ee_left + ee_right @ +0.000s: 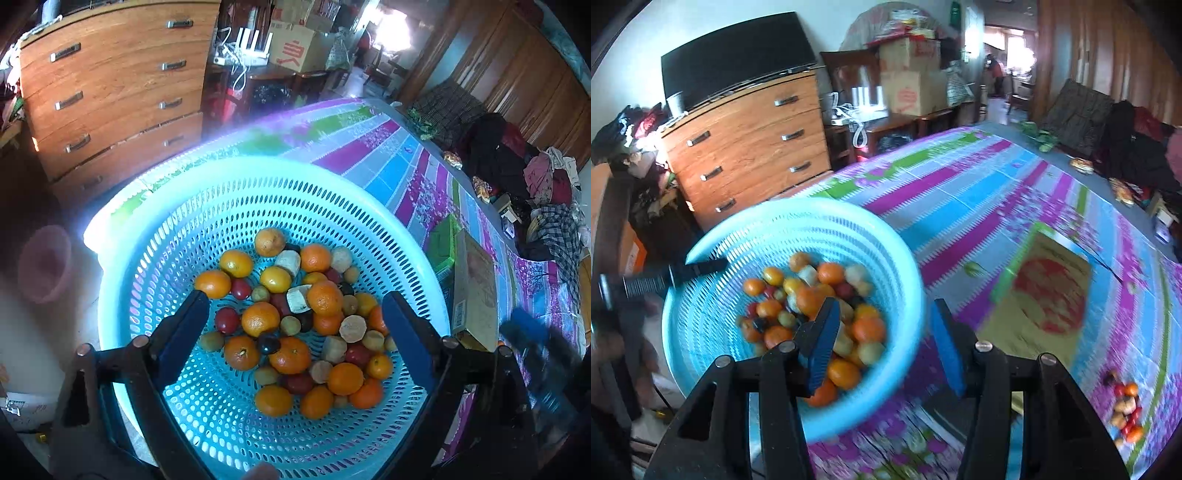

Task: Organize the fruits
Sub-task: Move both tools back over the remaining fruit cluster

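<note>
The left gripper (295, 317) tips down over the blue basket (236, 184), its jaws wide apart with nothing in them. The right gripper (882, 339) tips down at the basket's near right rim, jaws partly apart and holding nothing. The fruits (295, 321) lie piled in the basket's bottom. A smaller fruit pile (1126, 410) sits right of the basket on the striped cloth (960, 192). A flat box (1045, 295) lies between them. Beyond the basket stands a wooden dresser (753, 147).
</note>
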`<state>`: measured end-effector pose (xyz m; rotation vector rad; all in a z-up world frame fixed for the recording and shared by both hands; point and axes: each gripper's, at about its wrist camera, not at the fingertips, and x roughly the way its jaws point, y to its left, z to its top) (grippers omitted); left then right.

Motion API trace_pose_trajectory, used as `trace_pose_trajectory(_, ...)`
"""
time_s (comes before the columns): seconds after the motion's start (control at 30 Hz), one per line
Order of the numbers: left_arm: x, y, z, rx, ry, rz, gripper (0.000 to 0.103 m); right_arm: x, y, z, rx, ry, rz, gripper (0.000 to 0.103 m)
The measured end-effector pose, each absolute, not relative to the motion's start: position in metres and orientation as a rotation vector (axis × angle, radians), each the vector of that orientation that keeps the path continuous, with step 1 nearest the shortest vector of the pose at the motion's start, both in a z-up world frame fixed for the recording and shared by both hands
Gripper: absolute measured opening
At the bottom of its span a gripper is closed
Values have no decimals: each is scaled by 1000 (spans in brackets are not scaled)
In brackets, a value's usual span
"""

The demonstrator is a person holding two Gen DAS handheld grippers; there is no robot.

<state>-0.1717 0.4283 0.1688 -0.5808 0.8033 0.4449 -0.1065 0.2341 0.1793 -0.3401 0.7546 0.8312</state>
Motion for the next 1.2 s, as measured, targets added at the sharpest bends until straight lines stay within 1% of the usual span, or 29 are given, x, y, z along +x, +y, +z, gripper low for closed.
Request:
trace_pose_trajectory(0.17, -168, 404, 189, -517, 751, 437, 96, -112, 172, 152, -307, 845, 757, 54)
trace_pose_trajectory(0.23, -164, 388, 199, -479, 727, 425, 101, -113, 142, 143, -288, 875, 712, 54)
trace_pose_trajectory(0.3, -159, 367, 209, -453, 697, 390, 103, -114, 117, 140, -261, 885, 677, 54)
trace_pose_trajectory(0.47, -139, 309, 226, -326, 673, 345, 103, -119, 52, 146, -197, 876, 594, 54)
trace_pose_trajectory(0.8, -113, 197, 224, -163, 722, 167, 103, -127, -46, 152, -106, 861, 473, 54)
trace_pose_trajectory(1.03, -100, 152, 214, -126, 778, 56, 103, -131, -99, 142, -69, 861, 367, 55)
trace_pose_trajectory(1.2, -104, 114, 204, -93, 819, 5, 103, -135, -134, 130, -26, 890, 323, 55)
